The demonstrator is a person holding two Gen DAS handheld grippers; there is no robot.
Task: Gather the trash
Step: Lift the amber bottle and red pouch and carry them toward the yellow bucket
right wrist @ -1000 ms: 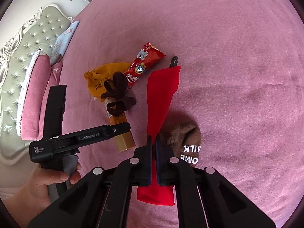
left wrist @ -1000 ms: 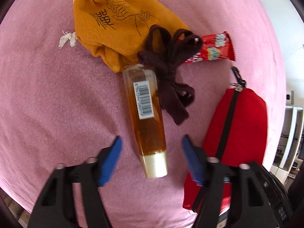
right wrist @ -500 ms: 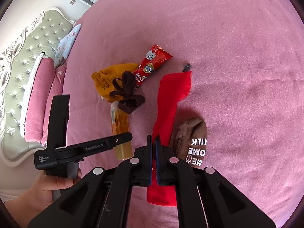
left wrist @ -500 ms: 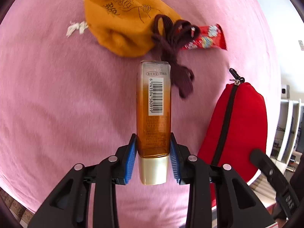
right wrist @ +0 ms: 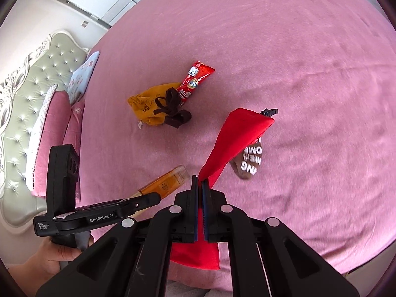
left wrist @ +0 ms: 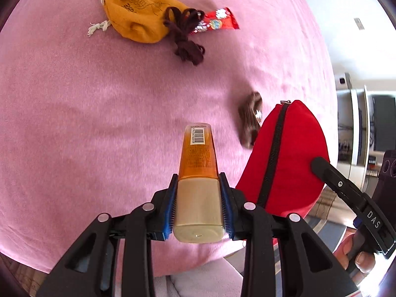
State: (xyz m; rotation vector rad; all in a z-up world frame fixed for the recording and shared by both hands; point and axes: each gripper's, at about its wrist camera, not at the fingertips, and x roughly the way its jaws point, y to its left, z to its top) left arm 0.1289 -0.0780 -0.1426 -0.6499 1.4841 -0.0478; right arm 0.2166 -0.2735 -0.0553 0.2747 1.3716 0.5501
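Lying lengthwise between the pads of the left gripper: one amber bottle, clamped at its cream cap, long axis running straight out along the fingers, barcoded base pointing away, raised off the pink bedspread. Right gripper: jaws pinched tight on one red pouch. On the bedspread: one orange drawstring bag, one red wrapper, one dark cord bundle, one brown sock.

Black grippers, blue ribbed fingers, silver screws.
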